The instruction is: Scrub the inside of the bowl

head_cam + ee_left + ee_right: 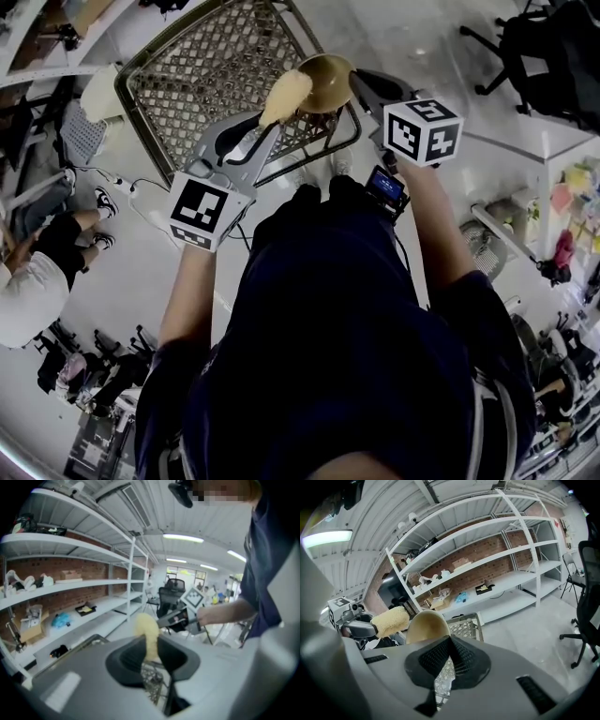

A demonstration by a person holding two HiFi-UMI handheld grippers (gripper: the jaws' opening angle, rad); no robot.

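**Head view.** Both grippers are raised over a wire basket (211, 66). The left gripper (265, 124) is clamped on the lower end of a yellow sponge (287, 94). The right gripper (364, 91) holds a tan bowl (330, 80) by its rim, in the air above the basket's near edge. The sponge tip overlaps the bowl's left edge, but contact cannot be told from here. A person (33, 295) sits at the far left.

**Left gripper view.** The jaws are closed tight on the sponge (146, 632), which stands up between them, squeezed at its base. Past it are the right gripper (166, 619) and the hand (215, 613) carrying it. White shelves (70, 581) run along a brick wall at left, with an office chair (172, 592) farther back.

**Right gripper view.** The jaws are almost together, pinching only the thin wall of the bowl (425, 626). The bowl rises above them, tipped on edge. The sponge (391, 620) comes in from the left in the left gripper (370, 627), its end just beside the bowl's left edge. The basket (468, 620) sits behind the bowl, lower down. Shelves (487, 559) span the background, with a chair (588, 597) at far right.
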